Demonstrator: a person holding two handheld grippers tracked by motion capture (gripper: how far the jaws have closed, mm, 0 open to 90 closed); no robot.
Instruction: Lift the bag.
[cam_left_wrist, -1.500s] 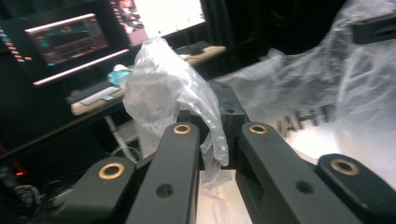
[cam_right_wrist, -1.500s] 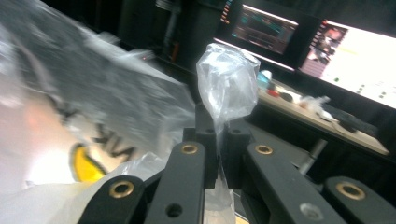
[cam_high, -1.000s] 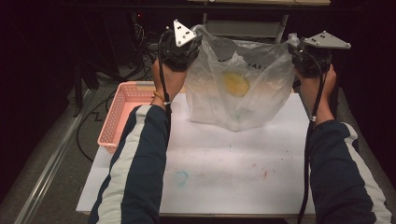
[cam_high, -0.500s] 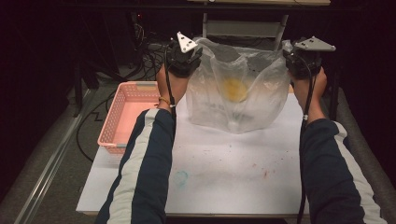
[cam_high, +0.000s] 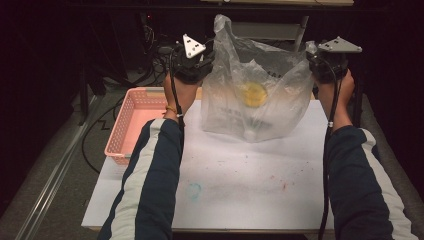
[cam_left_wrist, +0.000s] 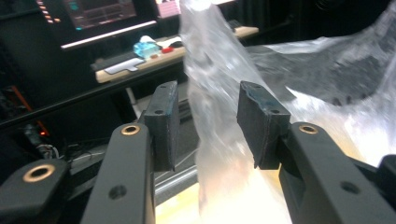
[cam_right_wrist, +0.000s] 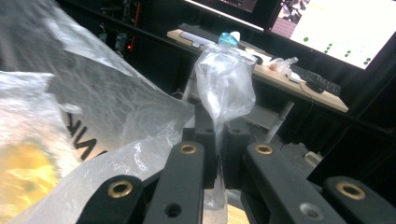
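Bag: the clear plastic bag (cam_high: 255, 95) stands on the counter (cam_high: 240, 185) toward 12 o'clock, a yellow thing (cam_high: 252, 94) inside.
Left gripper (cam_left_wrist: 205, 121): jaws have just been opening, roughly half apart; the bag's handle (cam_left_wrist: 210, 93) stands between the pads, unpinched.
Right gripper (cam_right_wrist: 217, 140): jaws clamped tight on the other handle (cam_right_wrist: 224, 84).
Risk: held by one side, the bag may slump toward 9 o'clock and spill.
Change: left handle, gripped a second ago, now stands free.

Clear plastic bag (cam_high: 255, 95) upright, yellow item inside
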